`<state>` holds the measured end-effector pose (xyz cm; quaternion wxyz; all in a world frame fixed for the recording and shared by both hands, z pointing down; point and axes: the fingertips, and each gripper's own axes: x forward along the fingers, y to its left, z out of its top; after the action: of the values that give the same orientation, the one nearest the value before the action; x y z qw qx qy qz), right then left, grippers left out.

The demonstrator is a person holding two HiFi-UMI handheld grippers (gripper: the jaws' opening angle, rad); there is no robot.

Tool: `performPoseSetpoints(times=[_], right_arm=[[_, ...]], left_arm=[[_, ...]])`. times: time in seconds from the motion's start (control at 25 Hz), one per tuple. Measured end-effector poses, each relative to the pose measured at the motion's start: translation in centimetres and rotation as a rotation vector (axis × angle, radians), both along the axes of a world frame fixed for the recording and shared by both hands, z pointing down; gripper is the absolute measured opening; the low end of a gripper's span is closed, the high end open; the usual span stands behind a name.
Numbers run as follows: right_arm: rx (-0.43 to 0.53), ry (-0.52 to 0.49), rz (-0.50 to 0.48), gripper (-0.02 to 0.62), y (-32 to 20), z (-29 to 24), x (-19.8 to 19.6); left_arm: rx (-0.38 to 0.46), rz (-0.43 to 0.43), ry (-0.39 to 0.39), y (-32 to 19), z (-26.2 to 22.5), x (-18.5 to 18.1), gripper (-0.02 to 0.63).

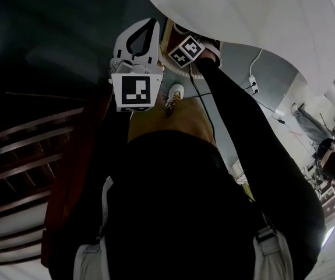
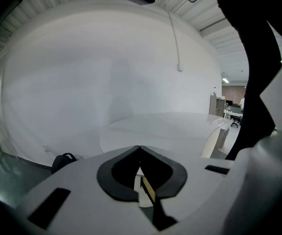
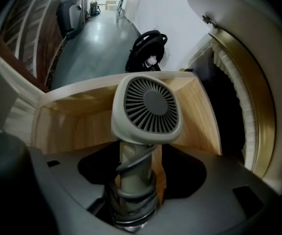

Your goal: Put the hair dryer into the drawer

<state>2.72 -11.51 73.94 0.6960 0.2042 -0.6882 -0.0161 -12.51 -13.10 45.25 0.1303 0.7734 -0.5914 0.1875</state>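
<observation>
The hair dryer (image 3: 148, 106) is pale grey, with a round grille facing the camera and a cord coiled round its handle (image 3: 133, 180). It stands upright in the right gripper view, over the light wooden drawer (image 3: 72, 126). My right gripper (image 3: 140, 173) points steeply down with the handle between its jaws. The jaws stand wide and the pads are clear of the handle. In the head view only its marker cube (image 1: 186, 50) shows. My left gripper (image 1: 137, 39) (image 2: 140, 148) is white, shut and holds nothing, up beside the right one.
A large white rounded body (image 1: 260, 22) with a brown rim (image 3: 248, 97) stands right of the drawer. A black bag (image 3: 148, 45) lies on the grey floor beyond. Dark wooden slats (image 1: 21, 156) are at the left. A white round table (image 2: 160, 126) lies ahead of the left gripper.
</observation>
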Motion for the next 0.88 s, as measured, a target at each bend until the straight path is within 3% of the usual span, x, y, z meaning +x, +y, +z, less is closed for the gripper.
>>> performPoseSetpoints(times=[0.88], right_arm=[[0.053,-0.120,0.067,0.285,3.1,-6.1,1.8]], left_arm=[[0.090,0.091,0.006,0.1,-3.5,4.4,0.015]])
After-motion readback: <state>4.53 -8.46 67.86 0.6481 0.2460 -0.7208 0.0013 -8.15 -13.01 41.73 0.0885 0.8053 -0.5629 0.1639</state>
